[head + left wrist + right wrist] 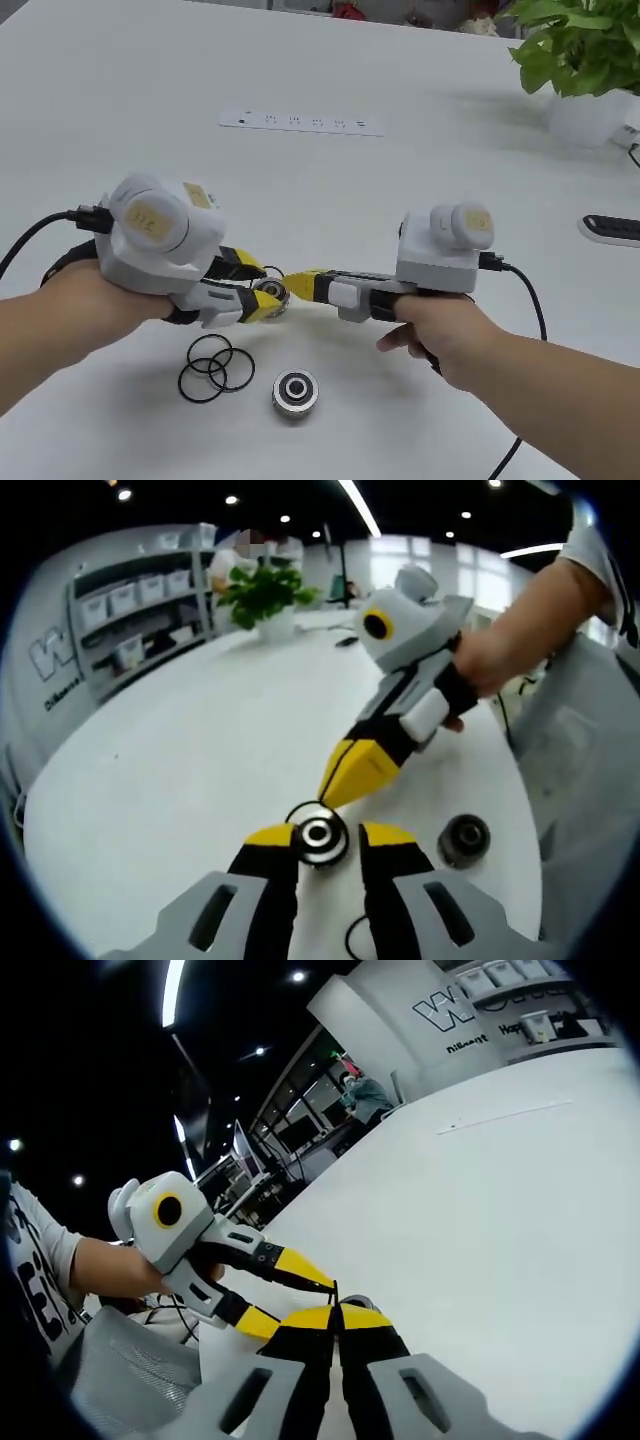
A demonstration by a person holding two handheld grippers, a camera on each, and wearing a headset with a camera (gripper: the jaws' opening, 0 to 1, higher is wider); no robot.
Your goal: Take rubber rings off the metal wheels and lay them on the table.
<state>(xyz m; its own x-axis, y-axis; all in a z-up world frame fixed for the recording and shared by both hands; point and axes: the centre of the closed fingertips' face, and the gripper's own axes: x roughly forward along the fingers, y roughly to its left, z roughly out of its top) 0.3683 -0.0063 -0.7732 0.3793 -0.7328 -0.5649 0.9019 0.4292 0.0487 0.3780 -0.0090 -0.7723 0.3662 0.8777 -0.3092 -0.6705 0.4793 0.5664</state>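
Note:
My left gripper [262, 291] is shut on a metal wheel [272, 293] and holds it above the white table [330, 200]. In the left gripper view the wheel [318, 838] sits between the yellow jaws with a thin black rubber ring [298, 815] around it. From the right, my right gripper [293, 285] meets the wheel's edge, shut on that ring. In the right gripper view its tips [338, 1314] are pressed together with a thin black line of ring [335, 1292] rising from them. Three loose rubber rings [214, 368] lie on the table below. A second wheel [296, 392] lies beside them.
A white power strip [300, 122] lies across the far middle of the table. A potted plant [575, 45] stands at the far right, with a dark flat device [612, 229] near the right edge. Black cables trail from both grippers.

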